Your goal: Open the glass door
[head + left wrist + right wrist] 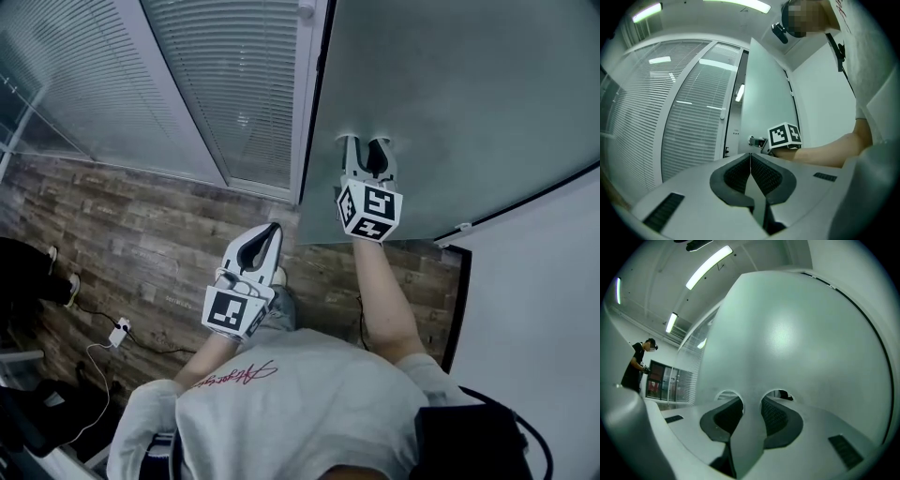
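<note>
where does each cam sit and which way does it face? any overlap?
Head view: on the person's head, steeply down at wood floor and glass door; shows torso, right forearm, left gripper, right gripper.
Left gripper view: rides the left gripper, level along its shut jaws toward the glass door's edge and blinds; shows right forearm, torso.
Right gripper view: rides the right gripper, close against the glass door, jaws apart; own body absent.
Shared: all see the glass door; head and left gripper views both show the right gripper.
</note>
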`<state>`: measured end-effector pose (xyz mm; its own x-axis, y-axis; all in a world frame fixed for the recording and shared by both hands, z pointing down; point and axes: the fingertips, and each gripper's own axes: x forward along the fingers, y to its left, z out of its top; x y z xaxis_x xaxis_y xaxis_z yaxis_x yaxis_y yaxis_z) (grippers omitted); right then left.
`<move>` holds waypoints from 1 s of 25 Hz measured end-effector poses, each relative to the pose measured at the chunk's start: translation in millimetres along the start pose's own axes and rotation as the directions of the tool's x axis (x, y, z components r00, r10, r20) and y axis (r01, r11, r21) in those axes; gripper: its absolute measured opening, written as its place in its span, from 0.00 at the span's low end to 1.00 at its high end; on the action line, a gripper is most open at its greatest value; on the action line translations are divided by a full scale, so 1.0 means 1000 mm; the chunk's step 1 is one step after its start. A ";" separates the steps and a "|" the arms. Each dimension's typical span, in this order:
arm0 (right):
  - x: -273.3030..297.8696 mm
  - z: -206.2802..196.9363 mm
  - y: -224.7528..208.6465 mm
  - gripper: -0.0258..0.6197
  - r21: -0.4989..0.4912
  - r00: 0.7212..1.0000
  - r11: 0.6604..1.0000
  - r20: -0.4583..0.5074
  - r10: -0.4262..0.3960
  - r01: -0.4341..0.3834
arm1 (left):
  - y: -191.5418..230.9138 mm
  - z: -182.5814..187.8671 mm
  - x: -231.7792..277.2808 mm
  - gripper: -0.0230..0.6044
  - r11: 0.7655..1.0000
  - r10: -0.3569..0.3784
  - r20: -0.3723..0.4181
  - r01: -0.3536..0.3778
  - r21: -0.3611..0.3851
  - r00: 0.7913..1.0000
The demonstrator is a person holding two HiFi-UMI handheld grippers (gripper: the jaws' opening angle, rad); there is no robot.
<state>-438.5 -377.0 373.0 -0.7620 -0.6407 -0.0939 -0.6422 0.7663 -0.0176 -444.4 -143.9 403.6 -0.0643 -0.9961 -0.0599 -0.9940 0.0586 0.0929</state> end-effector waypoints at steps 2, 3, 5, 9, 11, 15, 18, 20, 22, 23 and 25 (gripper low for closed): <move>-0.022 0.002 0.004 0.24 0.005 1.000 1.000 0.002 0.025 -0.025 | -0.013 0.001 -0.017 0.06 1.000 0.024 0.007 -0.024 0.003 1.000; -0.033 0.003 0.006 0.24 0.007 0.999 0.999 0.000 0.039 -0.039 | -0.018 0.002 -0.025 0.06 0.999 0.035 0.008 -0.035 0.004 0.999; -0.054 0.005 0.010 0.24 0.009 0.998 0.998 -0.006 0.066 -0.066 | -0.029 0.004 -0.039 0.06 0.999 0.052 0.013 -0.052 0.005 0.999; -0.098 0.008 0.014 0.24 0.006 0.994 0.994 -0.021 0.108 -0.108 | -0.052 0.009 -0.066 0.06 0.997 0.073 0.027 -0.073 0.008 0.997; -0.122 0.009 0.014 0.24 0.003 0.992 0.993 -0.031 0.120 -0.120 | -0.063 0.011 -0.080 0.06 0.998 0.068 0.028 -0.068 0.013 0.997; -0.166 0.013 0.014 0.24 0.001 0.991 0.992 -0.045 0.125 -0.125 | -0.081 0.011 -0.108 0.06 0.998 0.053 0.026 -0.053 0.018 0.998; -0.199 0.018 0.010 0.24 0.005 0.992 0.992 -0.033 0.124 -0.124 | -0.101 0.010 -0.127 0.06 1.000 0.013 0.014 -0.014 0.023 1.000; -0.222 0.021 0.005 0.24 0.005 0.991 0.992 -0.022 0.128 -0.128 | -0.121 0.007 -0.138 0.06 0.999 -0.040 -0.013 0.040 0.025 0.999; -0.243 0.024 -0.001 0.24 0.007 0.991 0.991 -0.015 0.135 -0.135 | -0.144 0.005 -0.146 0.06 0.994 -0.102 -0.032 0.103 0.024 0.994; -0.253 0.026 -0.004 0.24 0.008 0.991 0.991 -0.007 0.134 -0.134 | -0.155 0.003 -0.150 0.06 0.991 -0.129 -0.039 0.130 0.024 0.991; -0.273 0.031 -0.008 0.24 0.009 0.992 0.992 0.010 0.123 -0.123 | -0.176 0.002 -0.156 0.06 0.983 -0.182 -0.041 0.182 0.019 0.983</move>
<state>-222.1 -206.7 368.0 -0.8341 -0.5414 -0.1053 -0.5431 0.8396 -0.0146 -259.3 1.7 395.0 0.1209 -0.9921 -0.0348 -0.9905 -0.1229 0.0611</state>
